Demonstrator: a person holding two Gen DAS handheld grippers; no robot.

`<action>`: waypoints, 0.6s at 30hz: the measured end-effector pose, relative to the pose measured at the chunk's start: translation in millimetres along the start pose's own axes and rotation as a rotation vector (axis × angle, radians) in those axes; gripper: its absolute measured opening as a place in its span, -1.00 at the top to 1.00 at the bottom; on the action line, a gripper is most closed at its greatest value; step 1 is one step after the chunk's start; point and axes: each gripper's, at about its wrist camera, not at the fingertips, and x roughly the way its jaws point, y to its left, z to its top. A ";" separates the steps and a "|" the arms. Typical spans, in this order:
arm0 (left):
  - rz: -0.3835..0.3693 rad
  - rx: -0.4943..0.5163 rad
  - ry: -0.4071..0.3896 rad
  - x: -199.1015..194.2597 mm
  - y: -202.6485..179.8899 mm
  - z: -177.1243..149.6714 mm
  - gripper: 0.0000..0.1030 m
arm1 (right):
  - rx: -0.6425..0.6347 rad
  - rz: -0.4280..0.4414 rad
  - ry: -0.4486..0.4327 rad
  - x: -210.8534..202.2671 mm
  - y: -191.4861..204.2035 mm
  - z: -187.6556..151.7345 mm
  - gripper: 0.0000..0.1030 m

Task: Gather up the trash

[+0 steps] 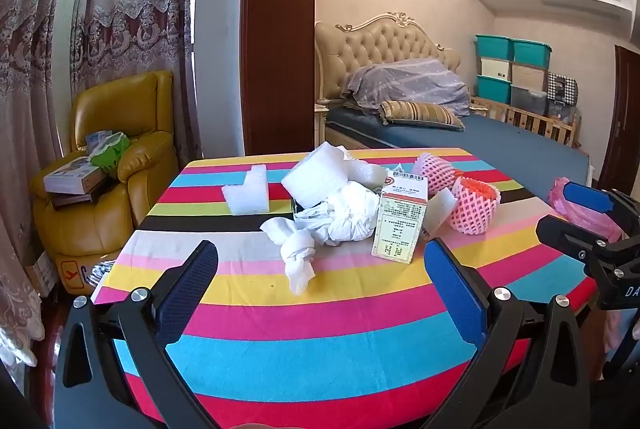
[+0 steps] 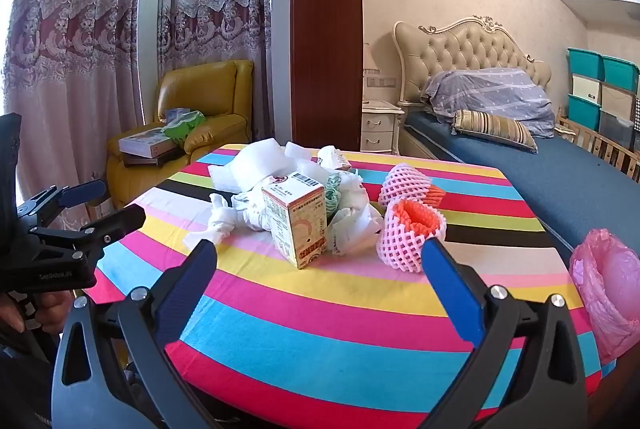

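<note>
A pile of trash lies on the striped table (image 1: 320,341): a small carton box (image 1: 398,221) (image 2: 295,225), crumpled white tissue (image 1: 320,225) (image 2: 224,225), white foam pieces (image 1: 248,191) (image 2: 248,165), and pink foam fruit nets (image 1: 474,203) (image 2: 408,229). A pink plastic bag (image 2: 610,289) (image 1: 580,205) hangs at the table's right edge. My left gripper (image 1: 320,261) is open and empty, short of the tissue. My right gripper (image 2: 320,261) is open and empty, short of the carton.
A yellow armchair (image 1: 108,165) with boxes stands left of the table before curtains. A bed (image 2: 540,157) with pillows lies behind on the right, with stacked storage bins (image 1: 516,73) beyond. A dark wooden panel (image 2: 326,29) stands behind the table.
</note>
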 end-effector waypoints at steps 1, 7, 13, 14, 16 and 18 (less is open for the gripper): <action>-0.001 -0.003 -0.001 0.0 0.1 0.0 -0.88 | -0.001 0.000 0.000 -0.1 0.0 0.1 -0.92; -0.002 -0.003 -0.004 -1.0 0.2 0.0 -0.88 | 0.003 0.000 0.004 -0.1 -0.3 -0.1 -0.92; -0.002 -0.007 0.000 0.0 0.1 0.0 -0.88 | 0.005 -0.001 0.008 2.6 -1.4 -1.0 -0.92; -0.002 -0.007 0.001 -0.1 0.0 -0.1 -0.88 | 0.006 -0.001 0.005 1.7 -1.6 -1.0 -0.92; -0.002 -0.007 0.002 -0.5 -0.4 -0.4 -0.88 | 0.006 -0.001 0.006 -0.6 -1.4 -0.2 -0.92; -0.003 -0.006 0.001 -0.6 0.0 -0.2 -0.88 | 0.007 -0.004 0.006 -0.6 -1.5 0.0 -0.92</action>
